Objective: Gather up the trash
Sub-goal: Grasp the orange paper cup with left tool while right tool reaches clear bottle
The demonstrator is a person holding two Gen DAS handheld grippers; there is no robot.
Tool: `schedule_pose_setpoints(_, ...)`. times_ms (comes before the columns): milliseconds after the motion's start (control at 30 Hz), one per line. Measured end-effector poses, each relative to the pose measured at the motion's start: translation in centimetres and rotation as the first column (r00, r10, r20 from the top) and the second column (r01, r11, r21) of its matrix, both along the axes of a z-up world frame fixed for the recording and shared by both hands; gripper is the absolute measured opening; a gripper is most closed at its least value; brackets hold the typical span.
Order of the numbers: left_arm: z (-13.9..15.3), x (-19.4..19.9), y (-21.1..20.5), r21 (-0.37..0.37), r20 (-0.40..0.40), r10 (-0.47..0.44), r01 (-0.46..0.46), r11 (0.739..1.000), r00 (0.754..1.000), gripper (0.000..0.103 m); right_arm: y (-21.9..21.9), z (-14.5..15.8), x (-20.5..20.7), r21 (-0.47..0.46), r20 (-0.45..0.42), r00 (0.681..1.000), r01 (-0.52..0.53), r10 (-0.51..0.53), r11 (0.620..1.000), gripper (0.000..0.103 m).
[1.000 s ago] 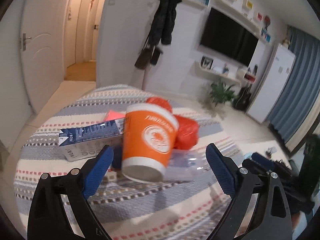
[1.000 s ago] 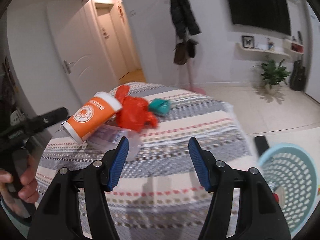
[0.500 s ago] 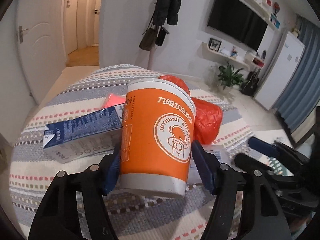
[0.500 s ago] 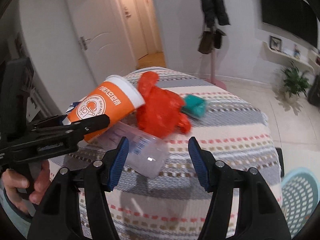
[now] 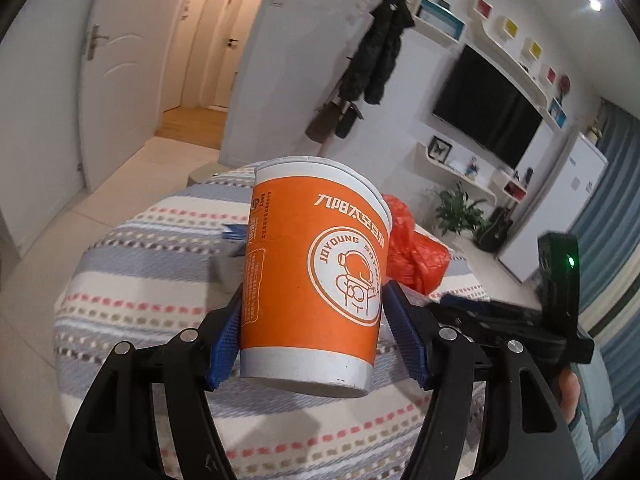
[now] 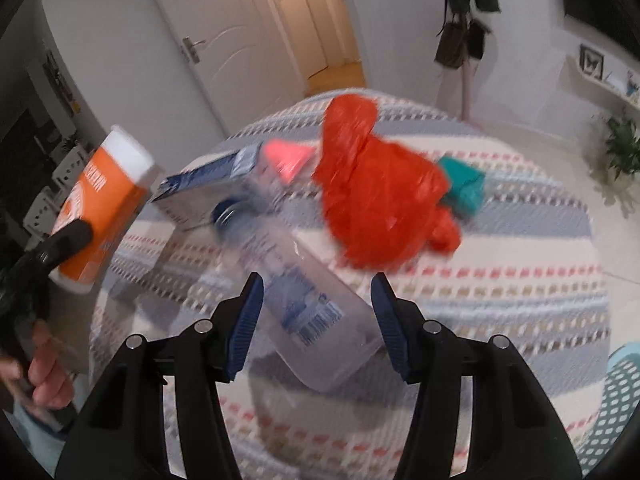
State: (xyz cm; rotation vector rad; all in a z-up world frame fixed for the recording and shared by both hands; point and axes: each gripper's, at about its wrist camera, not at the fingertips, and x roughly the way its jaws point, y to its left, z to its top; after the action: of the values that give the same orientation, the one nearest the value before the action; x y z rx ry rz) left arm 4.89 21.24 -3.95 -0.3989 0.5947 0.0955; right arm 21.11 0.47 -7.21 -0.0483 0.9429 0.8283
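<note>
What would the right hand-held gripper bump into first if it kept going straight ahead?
Probably the clear plastic bottle, which lies on the striped cloth between the open right hand-held gripper fingers. The red plastic bag sits beyond it.

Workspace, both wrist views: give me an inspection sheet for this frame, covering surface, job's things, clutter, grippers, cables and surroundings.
Surface: round table under a striped cloth.
Job's things: orange paper cup lifted clear of the cloth; clear plastic bottle lying on its side; red plastic bag crumpled; blue carton flat; teal item behind the bag; pink scrap.
Clutter: nothing seen beyond the trash.
Grippers: left gripper shut on the cup; right gripper open, pads either side of the bottle, not touching.
Cables: nothing seen.
Surroundings: perforated light-blue basket at the right edge; doors, hanging coat, wall television.
</note>
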Motion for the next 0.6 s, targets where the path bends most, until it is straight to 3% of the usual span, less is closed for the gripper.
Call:
schedule_pose_setpoints(167, -0.4, -1.9, 1.1, -0.041, 0.016, 0.031, -0.030, 0.999, 0.999, 0.064, 0.7, -0.4, -4.1, -0.001, -0.036, 0.996, -0.082, 0.081, 0.997, 0.053)
schedule_pose_setpoints(267, -0.6, -1.7, 1.5, -0.063, 0.020, 0.032, -0.031, 0.998, 0.999, 0.064, 2.2, -0.3, -4.9, -0.044, -0.008, 0.997, -0.076, 0.075, 0.996, 0.057)
schedule_pose_setpoints(367, -0.7, -2.2, 1.3, -0.063, 0.023, 0.036, -0.034, 0.997, 0.999, 0.064, 4.1, -0.1, -4.4, -0.086, 0.015, 1.000, -0.024, 0.025, 0.996, 0.073)
schedule_pose_setpoints(500, -0.7, -2.7, 1.2, -0.074, 0.031, 0.037, -0.035, 0.997, 0.999, 0.064, 6.0, -0.5, -2.3, -0.071, -0.053, 0.998, 0.035, -0.038, 0.997, 0.075)
schedule_pose_setpoints(600, -0.6, -2.8, 1.5, -0.075, 0.033, 0.038, -0.035, 0.997, 0.999, 0.064, 7.6, -0.8, -1.6, -0.120, -0.051, 0.994, 0.085, -0.092, 0.989, 0.075)
